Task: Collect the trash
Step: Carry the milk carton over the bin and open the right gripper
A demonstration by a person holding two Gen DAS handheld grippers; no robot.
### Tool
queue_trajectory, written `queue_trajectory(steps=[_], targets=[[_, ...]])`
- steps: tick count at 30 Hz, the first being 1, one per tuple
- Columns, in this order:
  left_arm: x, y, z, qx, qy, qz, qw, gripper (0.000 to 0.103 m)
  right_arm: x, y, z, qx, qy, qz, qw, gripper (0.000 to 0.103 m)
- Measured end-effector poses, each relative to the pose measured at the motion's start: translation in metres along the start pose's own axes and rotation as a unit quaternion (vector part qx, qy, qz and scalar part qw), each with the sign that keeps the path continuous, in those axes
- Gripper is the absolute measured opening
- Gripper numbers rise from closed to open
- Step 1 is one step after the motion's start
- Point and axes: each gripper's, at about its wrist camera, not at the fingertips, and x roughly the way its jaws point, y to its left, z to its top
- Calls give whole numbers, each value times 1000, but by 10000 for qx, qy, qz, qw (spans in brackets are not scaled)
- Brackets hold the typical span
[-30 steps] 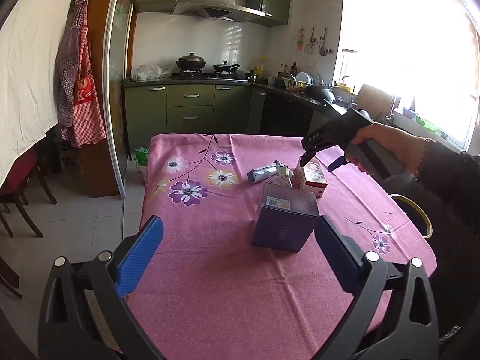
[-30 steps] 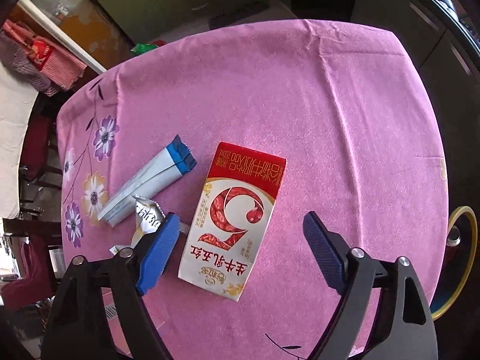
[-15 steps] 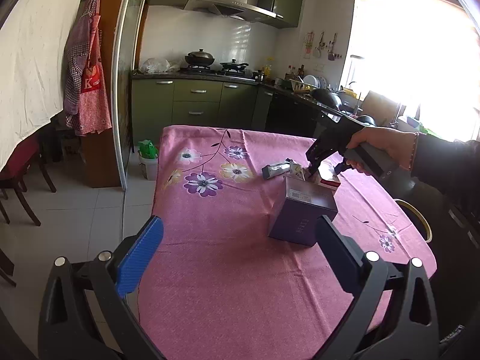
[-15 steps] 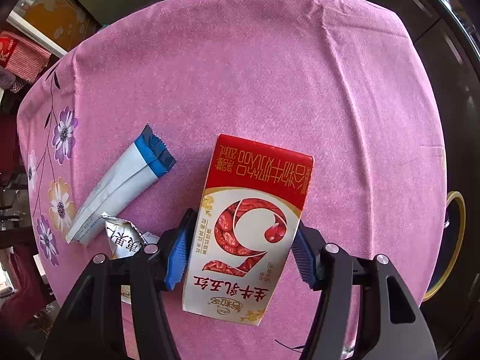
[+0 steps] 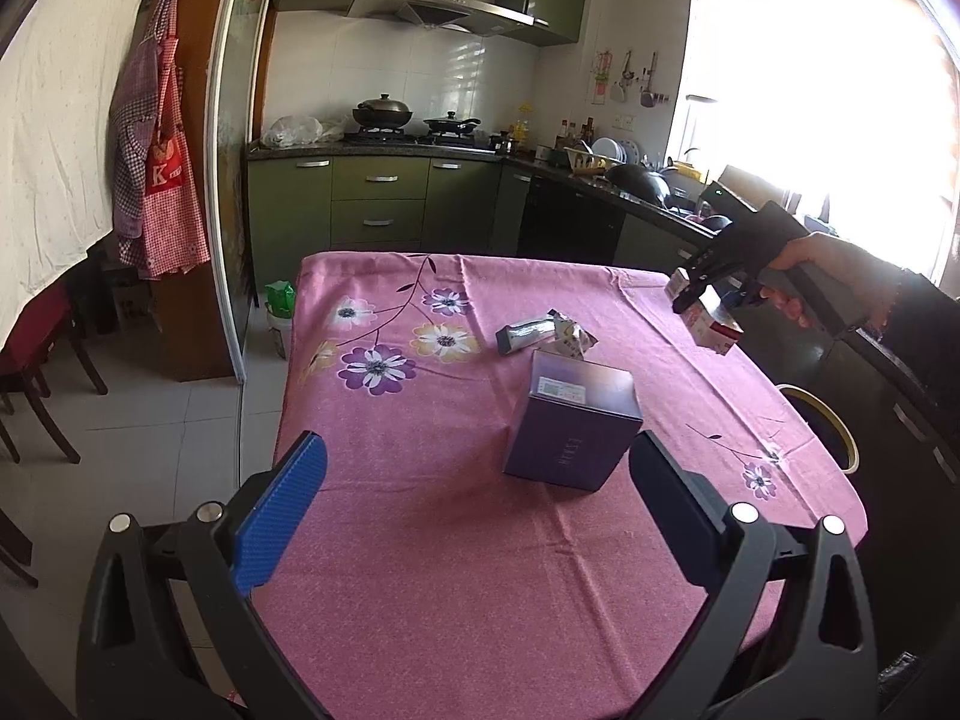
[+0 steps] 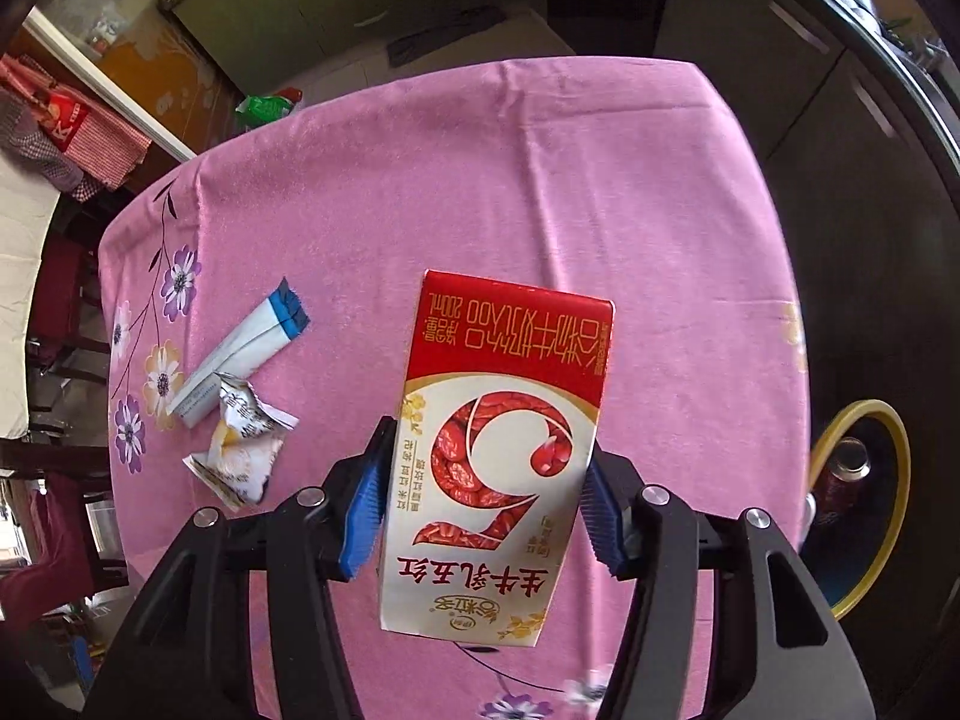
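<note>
Right gripper (image 6: 480,516) is clamped on the carton (image 6: 498,456), one blue pad on each side face. Carton's long axis runs forward along the fingers, red end away from the hand. It is clear of the table (image 6: 540,168), as the left view shows. Bin (image 6: 888,420) with the yellow rim stands to the right of the carton, below the table edge; a can (image 6: 846,468) lies inside. Judged next move: swing right, lower, release over the bin. Left gripper (image 5: 480,516) hangs wide open and empty, box (image 5: 573,426) between and beyond its fingers. Farther off, sachet (image 6: 240,354) and wrapper (image 6: 243,450) lie touching on the cloth, left of the carton, nearer the left arm.
</note>
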Motion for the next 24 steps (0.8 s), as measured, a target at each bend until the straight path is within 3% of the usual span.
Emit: queue_trajectory(steps=[6, 12, 16, 17, 18, 19, 24], targets=[[0, -34, 4, 280, -55, -189, 9994, 96, -41, -161, -38, 879, -258, -388, 9950, 56], [11, -68, 0, 413, 59, -356, 9985, 96, -21, -294, -86, 1682, -117, -621, 9837, 56], [19, -88, -3, 527, 231, -374, 9976, 96, 4, -338, -106, 1847, -79, -664, 9805, 57], [20, -91, -3, 563, 253, -365, 9974, 96, 7, -345, -109, 1837, -118, -657, 9807, 62], [21, -96, -3, 606, 268, -352, 9972, 96, 9, -352, -111, 1867, -180, -625, 9803, 79], [22, -99, -3, 647, 275, -329, 9970, 96, 9, -357, -114, 1903, -264, -612, 9795, 84], [26, -108, -4, 736, 316, -276, 9964, 96, -13, -349, -144, 1852, -793, -66, 9795, 85]])
